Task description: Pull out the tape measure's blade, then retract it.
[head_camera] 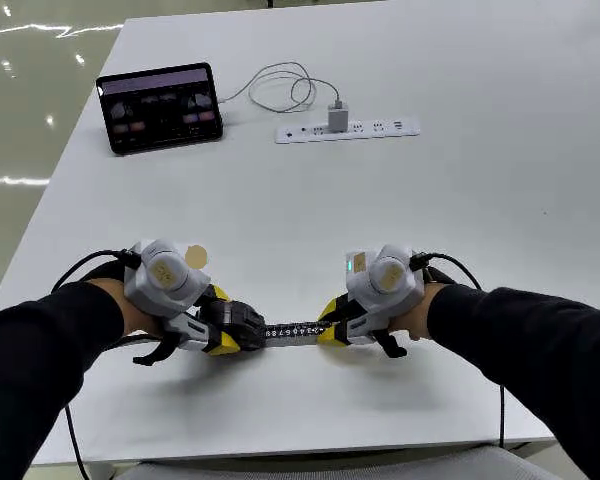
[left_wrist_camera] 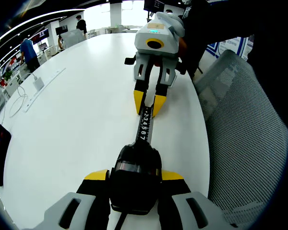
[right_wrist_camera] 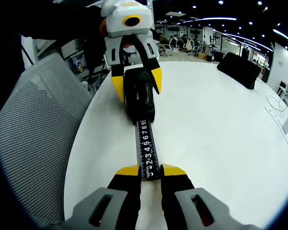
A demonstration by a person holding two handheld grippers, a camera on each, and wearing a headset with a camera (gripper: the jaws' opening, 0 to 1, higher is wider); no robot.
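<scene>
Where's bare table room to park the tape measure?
Widest bare patch: middle of the table, between tablet and power strip behind, tape measure in front. Right of the strip is bare too. Crowded: near edge, where left gripper holds the tape measure, right gripper the blade.

place: open-plan office, i think
my spot: long white table (head_camera: 460, 150), mesh office chair (right_wrist_camera: 33, 124) beside it
on table: tablet (head_camera: 161, 106), power strip (head_camera: 348, 130), charger (head_camera: 338, 117) plugged in
around me: people at desks (right_wrist_camera: 175, 40), ceiling spotlights (right_wrist_camera: 216, 19), glossy floor (head_camera: 30, 100)
</scene>
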